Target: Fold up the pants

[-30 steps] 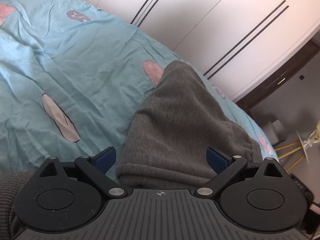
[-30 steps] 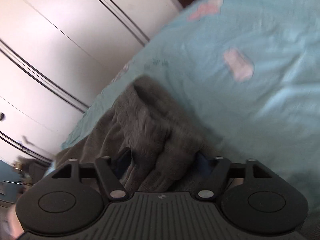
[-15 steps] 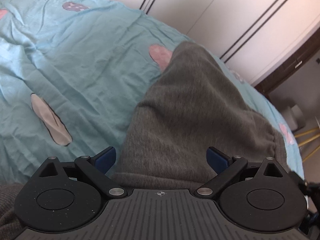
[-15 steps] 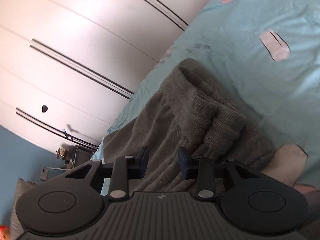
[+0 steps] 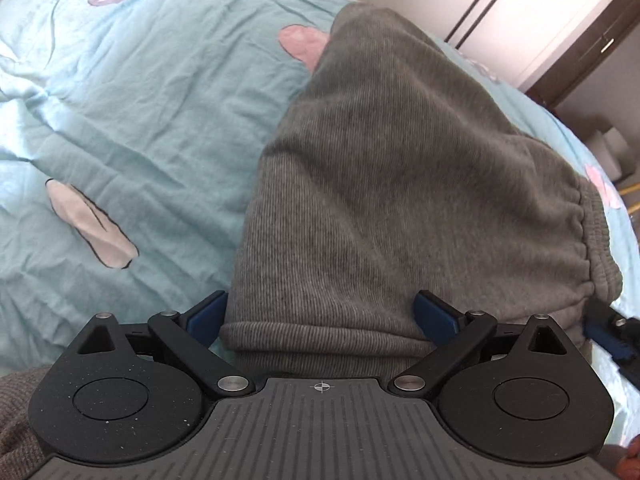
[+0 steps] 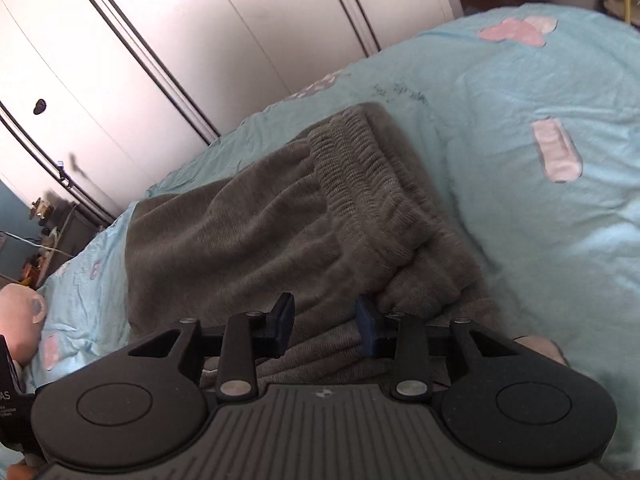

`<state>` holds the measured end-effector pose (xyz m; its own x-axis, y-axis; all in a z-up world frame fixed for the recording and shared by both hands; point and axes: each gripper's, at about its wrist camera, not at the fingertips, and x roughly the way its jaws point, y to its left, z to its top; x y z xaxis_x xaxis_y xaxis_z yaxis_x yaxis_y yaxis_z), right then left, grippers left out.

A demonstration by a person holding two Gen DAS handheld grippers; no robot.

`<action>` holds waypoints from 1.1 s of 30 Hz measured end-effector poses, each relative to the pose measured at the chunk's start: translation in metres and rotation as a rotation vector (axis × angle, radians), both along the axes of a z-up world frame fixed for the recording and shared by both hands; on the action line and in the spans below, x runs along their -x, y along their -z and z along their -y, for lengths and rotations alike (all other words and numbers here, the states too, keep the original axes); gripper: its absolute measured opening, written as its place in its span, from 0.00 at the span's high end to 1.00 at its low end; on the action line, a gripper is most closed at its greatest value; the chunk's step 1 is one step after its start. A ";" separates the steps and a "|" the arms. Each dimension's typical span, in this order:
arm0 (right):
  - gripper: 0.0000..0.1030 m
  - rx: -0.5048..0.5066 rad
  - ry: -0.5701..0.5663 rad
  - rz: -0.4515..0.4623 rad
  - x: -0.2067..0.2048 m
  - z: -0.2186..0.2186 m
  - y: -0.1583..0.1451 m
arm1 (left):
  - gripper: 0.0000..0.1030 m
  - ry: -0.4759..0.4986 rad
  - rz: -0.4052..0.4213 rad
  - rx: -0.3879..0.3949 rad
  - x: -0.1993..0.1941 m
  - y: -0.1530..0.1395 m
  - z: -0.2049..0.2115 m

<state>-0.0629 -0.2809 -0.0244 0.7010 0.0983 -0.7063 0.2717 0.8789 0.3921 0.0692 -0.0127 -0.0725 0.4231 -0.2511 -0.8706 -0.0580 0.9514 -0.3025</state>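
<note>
The grey ribbed pants (image 5: 384, 184) lie folded on the light blue bedsheet (image 5: 120, 112). My left gripper (image 5: 322, 316) is open wide, its blue pads either side of the near folded edge. In the right wrist view the pants (image 6: 248, 232) show their elastic waistband (image 6: 360, 184) on top. My right gripper (image 6: 325, 320) is partly open just above the cloth near the waistband and holds nothing. The right gripper's tip (image 5: 608, 332) shows at the right edge of the left wrist view.
White wardrobe doors (image 6: 180, 40) stand behind the bed. A cluttered dark side table (image 6: 52, 232) is at the left of the right wrist view. The sheet has pink and grey printed patches (image 5: 92, 224). A pale soft toy (image 6: 20, 312) lies at the bed's left edge.
My right gripper has let go of the bunched pants, and partly closed; the waistband now lies flat on the fold. My left gripper stayed open and moved slightly forward.
</note>
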 end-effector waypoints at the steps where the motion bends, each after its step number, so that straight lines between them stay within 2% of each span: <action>1: 0.58 -0.003 0.002 0.014 0.002 0.001 -0.003 | 0.02 0.001 0.000 -0.001 0.000 0.000 0.000; 5: 0.49 -0.009 -0.021 0.142 0.003 0.005 -0.027 | 0.02 -0.009 -0.011 0.030 -0.001 0.002 -0.004; 6: 0.39 -0.025 -0.030 0.167 -0.001 0.006 -0.032 | 0.02 -0.011 -0.013 0.034 -0.002 0.003 -0.004; 7: 0.35 -0.039 -0.040 0.184 -0.007 0.006 -0.036 | 0.01 -0.015 -0.012 0.037 -0.002 0.004 -0.005; 10: 0.36 -0.066 -0.101 0.193 -0.037 0.001 -0.035 | 0.01 -0.012 -0.007 0.025 -0.002 0.004 -0.003; 11: 0.37 -0.072 -0.118 0.183 -0.048 -0.002 -0.030 | 0.01 -0.013 -0.005 0.025 -0.001 0.004 -0.003; 13: 0.53 -0.070 -0.153 0.156 -0.067 -0.006 -0.016 | 0.00 -0.015 -0.005 0.026 -0.001 0.004 -0.004; 14: 0.54 -0.050 -0.157 0.116 -0.074 -0.008 -0.007 | 0.00 -0.014 -0.005 0.025 -0.001 0.004 -0.004; 15: 0.58 -0.001 -0.164 0.062 -0.079 -0.011 0.003 | 0.00 -0.011 -0.004 0.023 -0.002 0.005 -0.003; 16: 0.70 0.074 -0.183 0.029 -0.079 -0.015 0.010 | 0.00 -0.007 -0.002 0.019 -0.003 0.005 -0.003; 18: 0.85 0.216 -0.241 0.031 -0.071 -0.022 0.012 | 0.00 0.003 0.004 0.011 -0.005 0.004 -0.002; 20: 0.85 0.256 -0.268 0.031 -0.066 -0.019 0.005 | 0.00 0.003 0.006 0.007 -0.006 0.004 -0.002; 25: 0.85 0.194 -0.250 0.075 -0.043 0.005 -0.006 | 0.00 0.000 0.013 -0.001 -0.007 0.005 0.000; 29: 0.85 0.197 -0.229 0.083 -0.039 0.005 -0.012 | 0.00 -0.013 0.006 0.015 -0.007 0.006 -0.003; 30: 0.81 0.209 -0.215 0.097 -0.037 0.004 -0.014 | 0.00 -0.016 0.000 0.027 -0.008 0.006 -0.005; 31: 0.69 0.230 -0.193 0.108 -0.035 0.006 -0.016 | 0.00 -0.024 -0.002 0.041 -0.008 0.005 -0.007; 32: 0.65 0.230 -0.175 0.115 -0.032 0.009 -0.017 | 0.00 -0.035 -0.003 0.057 -0.009 0.005 -0.010; 33: 0.52 0.223 -0.147 0.113 -0.032 0.014 -0.017 | 0.00 -0.049 -0.003 0.076 -0.009 0.005 -0.014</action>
<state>-0.0312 -0.2953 -0.0071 0.7660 0.0563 -0.6404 0.1003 0.9735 0.2055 0.0780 0.0011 -0.0775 0.4342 -0.2957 -0.8509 -0.1044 0.9217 -0.3735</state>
